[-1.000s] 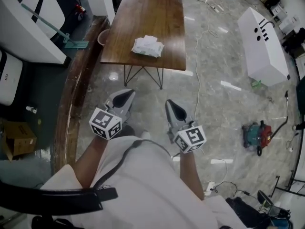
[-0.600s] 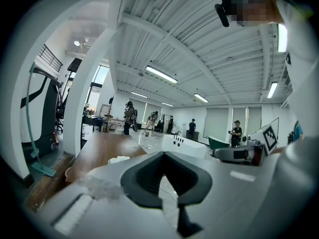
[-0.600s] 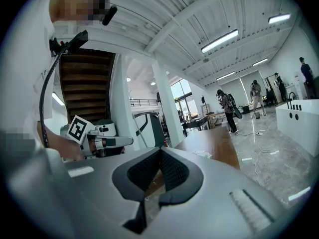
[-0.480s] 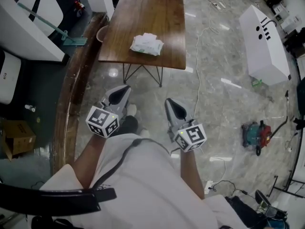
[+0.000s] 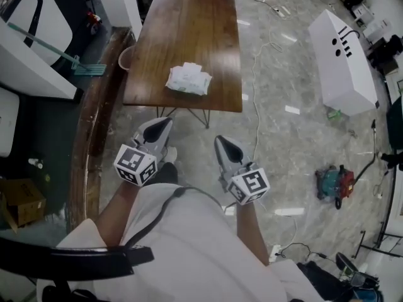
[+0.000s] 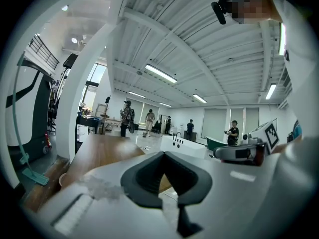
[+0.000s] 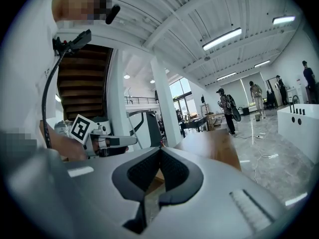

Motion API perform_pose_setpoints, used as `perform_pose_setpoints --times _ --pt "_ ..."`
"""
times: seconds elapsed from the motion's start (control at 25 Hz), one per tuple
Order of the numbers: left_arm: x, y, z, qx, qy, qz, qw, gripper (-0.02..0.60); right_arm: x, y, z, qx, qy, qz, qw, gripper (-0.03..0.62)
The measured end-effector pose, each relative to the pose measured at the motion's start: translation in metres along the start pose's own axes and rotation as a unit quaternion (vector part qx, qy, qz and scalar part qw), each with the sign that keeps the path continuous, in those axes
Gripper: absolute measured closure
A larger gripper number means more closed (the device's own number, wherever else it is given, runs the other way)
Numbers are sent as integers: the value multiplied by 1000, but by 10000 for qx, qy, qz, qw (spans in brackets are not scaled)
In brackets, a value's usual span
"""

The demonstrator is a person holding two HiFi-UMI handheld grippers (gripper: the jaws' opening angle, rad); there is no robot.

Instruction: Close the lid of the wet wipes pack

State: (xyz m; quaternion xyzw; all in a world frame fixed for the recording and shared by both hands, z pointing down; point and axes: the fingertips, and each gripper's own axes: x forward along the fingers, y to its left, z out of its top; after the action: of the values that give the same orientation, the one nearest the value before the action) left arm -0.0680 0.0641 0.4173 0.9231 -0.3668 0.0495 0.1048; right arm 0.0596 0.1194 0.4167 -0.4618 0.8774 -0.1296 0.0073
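The white wet wipes pack [image 5: 187, 79] lies on the near half of a long brown wooden table [image 5: 182, 24] in the head view; whether its lid is up I cannot tell from here. My left gripper [image 5: 165, 121] and right gripper [image 5: 219, 139] are held side by side over the floor, short of the table's near edge and well apart from the pack. Both point toward the table. Each has its jaws shut with nothing between them. In the gripper views the tabletop [image 6: 99, 151] [image 7: 214, 146] shows beyond the closed tips; the pack is hidden there.
A white bench-like box [image 5: 343, 61] stands on the marble floor at the right, with a cable [image 5: 255, 99] running past the table's right side. A red and teal tool [image 5: 334, 182] lies at the right. A raised curb [image 5: 91, 131] and a bucket [image 5: 124, 56] flank the table's left. People stand far off [image 6: 127, 117].
Both grippers and the person have moved toward the table; the table and the pack now sit lower and nearer in the head view. The jaws stayed shut.
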Motion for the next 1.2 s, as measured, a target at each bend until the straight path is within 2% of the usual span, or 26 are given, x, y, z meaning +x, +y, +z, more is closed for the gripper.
perform_pose_setpoints --times 0.32,0.56,0.92,1.2 --pt "56 53 31 190 58 -341 9992 581 67 -30 37 -137 -107 -156 9997 585" --pt "91 91 46 -20 107 -586 9982 581 106 -50 47 -93 -75 -352 9993 585" --pt "128 143 51 72 259 -829 9962 581 160 -78 52 7 0 -599 9982 585" --pt "147 185 44 0 407 -1023 9939 581 206 -86 53 14 60 -722 9974 585"
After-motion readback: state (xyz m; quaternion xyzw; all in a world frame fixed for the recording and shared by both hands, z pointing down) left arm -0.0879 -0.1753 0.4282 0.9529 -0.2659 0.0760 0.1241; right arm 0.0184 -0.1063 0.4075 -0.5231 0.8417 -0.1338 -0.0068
